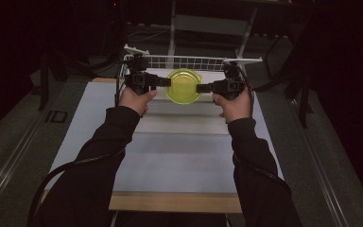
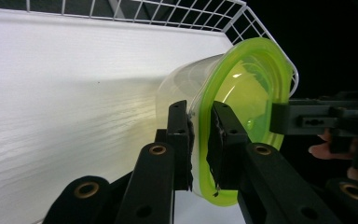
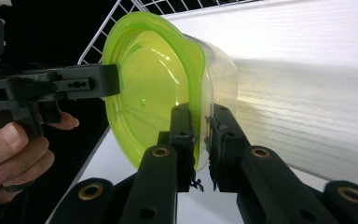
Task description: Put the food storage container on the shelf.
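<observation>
Two grippers hold one clear round plastic container with a lime-green translucent lid (image 1: 184, 85) between them, above the far end of the white bench (image 1: 170, 156), just before a white wire rack (image 1: 184, 61). The left gripper (image 2: 200, 140) has its jaws clenched on the lid's rim at one side; the right gripper (image 3: 200, 140) pinches the rim at the opposite side. In the high view the lid faces up, with the grippers pointing inward at each other.
</observation>
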